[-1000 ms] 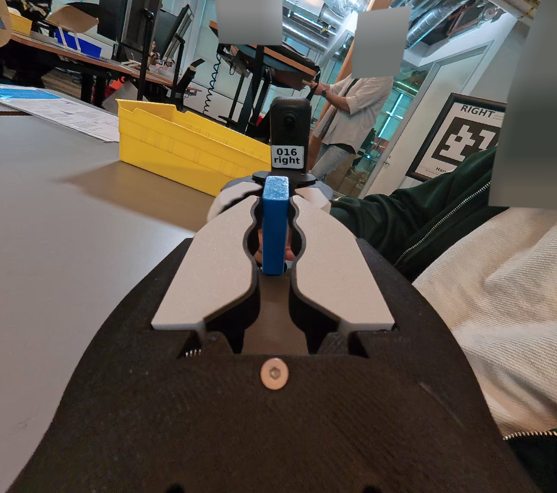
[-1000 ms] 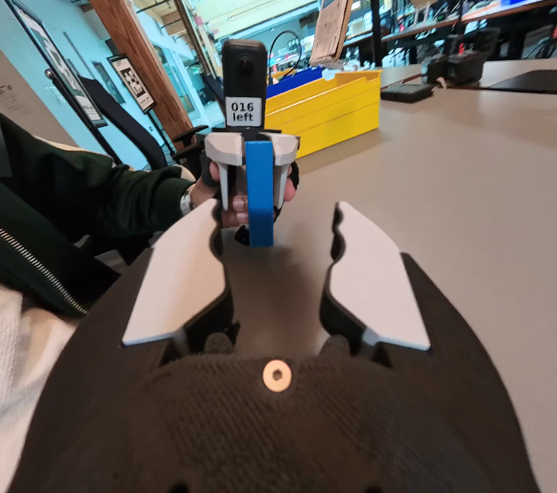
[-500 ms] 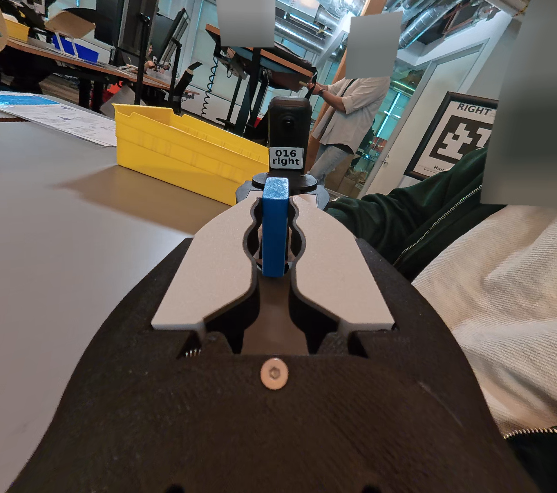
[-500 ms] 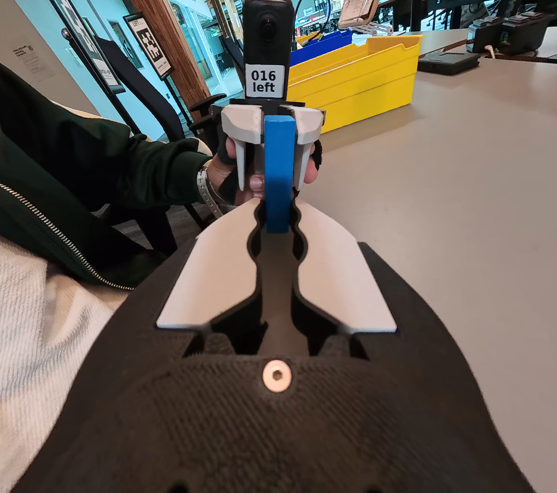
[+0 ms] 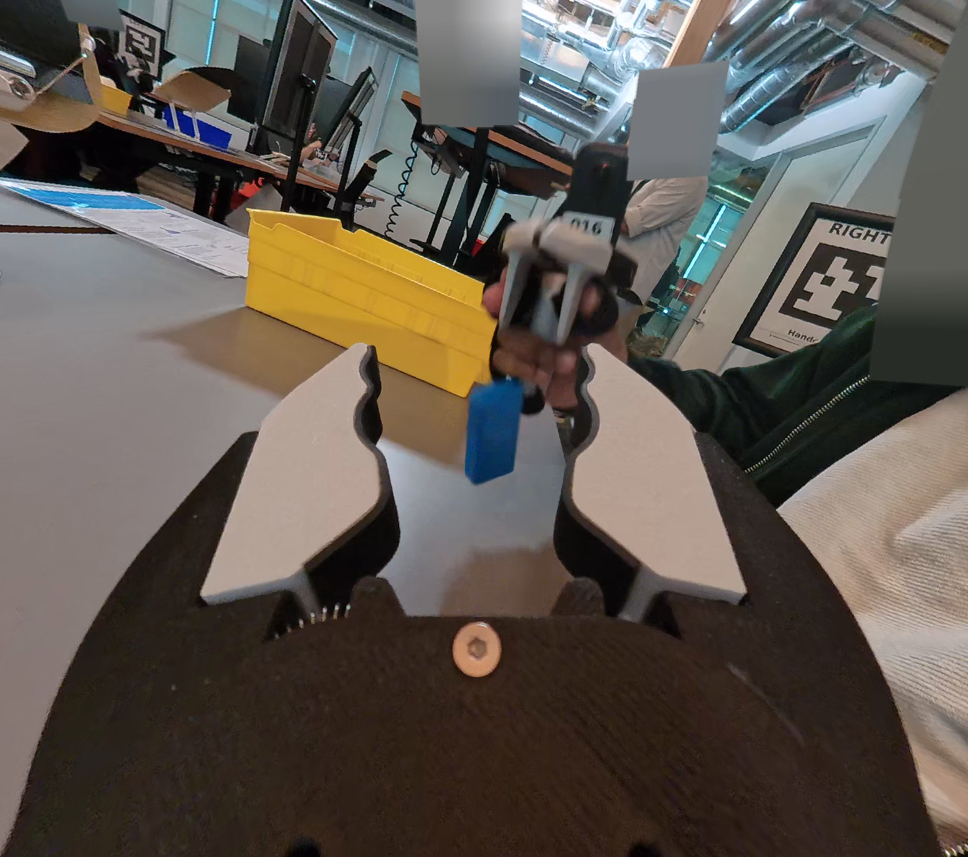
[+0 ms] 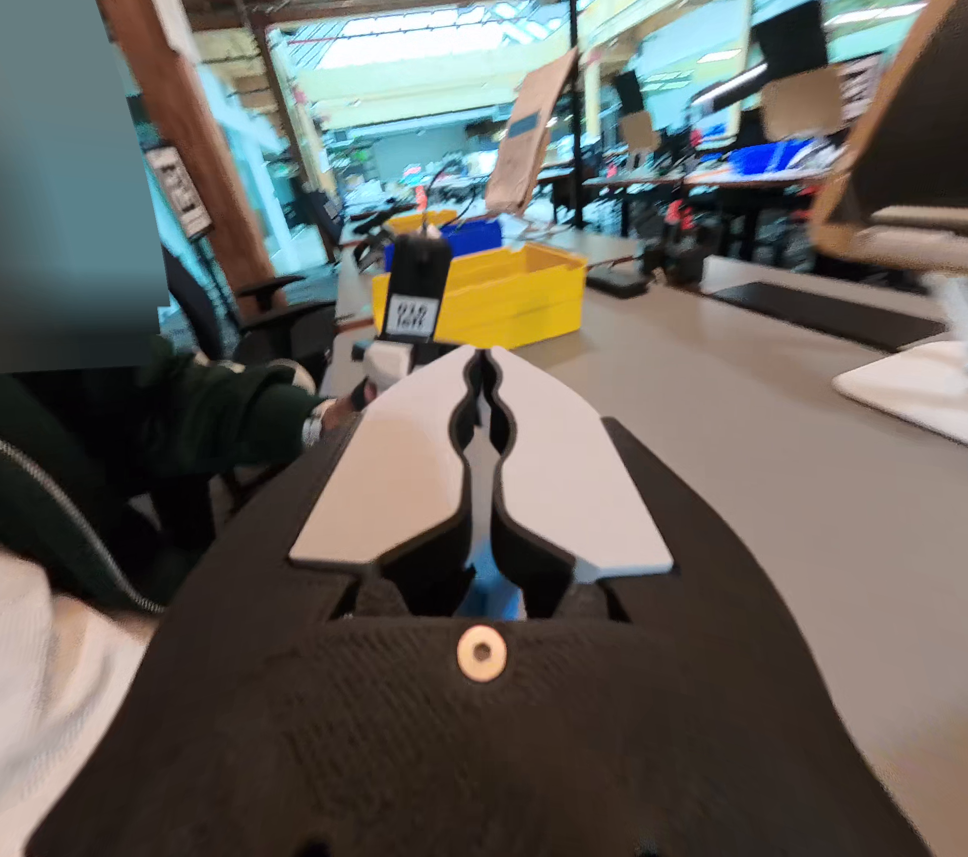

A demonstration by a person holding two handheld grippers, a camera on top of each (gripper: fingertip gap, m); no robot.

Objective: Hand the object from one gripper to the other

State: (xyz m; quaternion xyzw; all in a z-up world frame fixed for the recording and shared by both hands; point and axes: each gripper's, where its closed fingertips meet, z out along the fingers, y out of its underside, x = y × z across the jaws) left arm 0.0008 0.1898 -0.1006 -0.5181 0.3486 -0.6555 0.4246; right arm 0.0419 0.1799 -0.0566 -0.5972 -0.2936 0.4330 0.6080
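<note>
Blue block (image 5: pixel 491 434), blurred, sits in the air over the grey bench (image 5: pixel 105 360), just ahead of the gap between the fingers of the left tongs (image 5: pixel 476 352), which are spread wide and grasp nothing. It lies below the tips of the right tongs (image 6: pixel 483 352), touching neither pair. The right tongs are pressed almost together on nothing, a sliver of blue showing beneath them. Beyond both stands a yellow bin (image 5: pixel 366 276)

white label on far tongs' camera (image 5: pixel 586 227) | framed marker poster (image 5: pixel 833 276) | printed sheets (image 5: pixel 157 224)
</note>
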